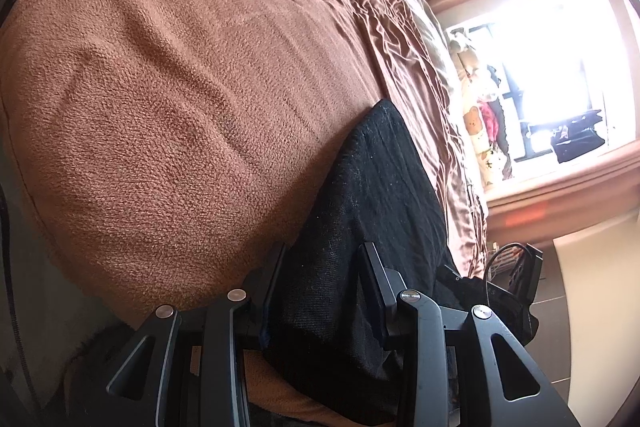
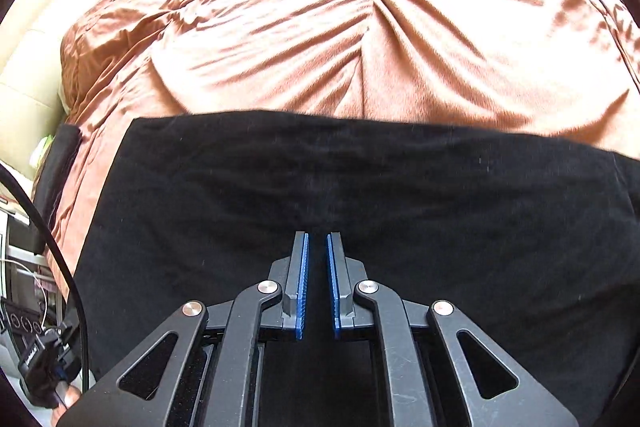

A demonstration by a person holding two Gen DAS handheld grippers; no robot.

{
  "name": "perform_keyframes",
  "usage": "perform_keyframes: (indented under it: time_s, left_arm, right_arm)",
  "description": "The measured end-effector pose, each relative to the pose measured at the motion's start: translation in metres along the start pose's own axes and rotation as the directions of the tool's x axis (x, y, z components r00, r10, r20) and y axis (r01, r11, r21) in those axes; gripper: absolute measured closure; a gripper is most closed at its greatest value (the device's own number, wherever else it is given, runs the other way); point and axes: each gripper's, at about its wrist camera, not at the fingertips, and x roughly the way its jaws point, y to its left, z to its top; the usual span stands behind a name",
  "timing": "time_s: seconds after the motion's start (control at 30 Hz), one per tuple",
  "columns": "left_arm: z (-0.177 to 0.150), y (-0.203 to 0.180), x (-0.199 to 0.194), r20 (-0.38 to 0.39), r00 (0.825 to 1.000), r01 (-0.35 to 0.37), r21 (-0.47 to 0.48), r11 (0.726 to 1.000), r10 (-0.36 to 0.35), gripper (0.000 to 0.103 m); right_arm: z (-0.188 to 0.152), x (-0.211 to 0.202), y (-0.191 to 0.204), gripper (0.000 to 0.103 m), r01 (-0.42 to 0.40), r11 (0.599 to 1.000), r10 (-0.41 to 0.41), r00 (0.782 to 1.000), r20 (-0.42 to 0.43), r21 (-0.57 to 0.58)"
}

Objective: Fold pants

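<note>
Pants [image 2: 360, 195] of black, faintly ribbed knit fill the lower half of the right wrist view, lying flat on the bed [image 2: 360, 27]. The right gripper [image 2: 318, 243] hovers over them, its blue-padded fingers [image 2: 304, 275] narrowed to a slit with nothing between. In the left wrist view, the left gripper [image 1: 324, 255] has its fingers clamped on a thick bunch of the pants [image 1: 380, 179], lower centre, against a brown fleece blanket [image 1: 180, 87].

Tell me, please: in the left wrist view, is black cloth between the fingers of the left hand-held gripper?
Yes, a thick bunch of the black pants fills the gap of the left hand-held gripper.
</note>
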Motion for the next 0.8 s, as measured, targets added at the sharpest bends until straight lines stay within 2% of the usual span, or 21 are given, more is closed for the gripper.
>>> perform_keyframes:
  time_s: [0.27, 0.37, 0.47, 0.57, 0.8]
  left_arm:
    - [0.004, -0.004, 0.008, 0.000, 1.000, 0.004, 0.016, 1.000, -0.004, 0.066]
    - [0.004, -0.011, 0.007, 0.006, 1.000, 0.029, 0.050, 0.998, -0.029, 0.066]
    - [0.004, -0.019, 0.005, 0.004, 0.999, 0.044, 0.083, 0.996, -0.044, 0.077]
    - [0.007, -0.025, 0.002, 0.002, 0.999, 0.054, 0.093, 0.994, -0.054, 0.082]
    - [0.009, -0.050, -0.009, 0.006, 0.996, 0.082, 0.163, 0.983, -0.084, 0.087]
  right_arm:
    - [0.012, 0.002, -0.010, 0.097, -0.001, 0.999, 0.000, 0.999, 0.045, 0.037]
    - [0.012, 0.006, -0.012, 0.097, -0.015, 0.998, 0.012, 0.999, 0.045, 0.058]
    - [0.006, 0.001, -0.012, 0.097, -0.028, 0.998, 0.026, 0.999, 0.038, 0.055]
    - [-0.001, -0.002, -0.013, 0.097, -0.053, 0.997, 0.052, 0.998, 0.018, 0.056]
    - [-0.035, -0.018, -0.018, 0.097, -0.121, 0.991, 0.122, 0.992, -0.019, 0.054]
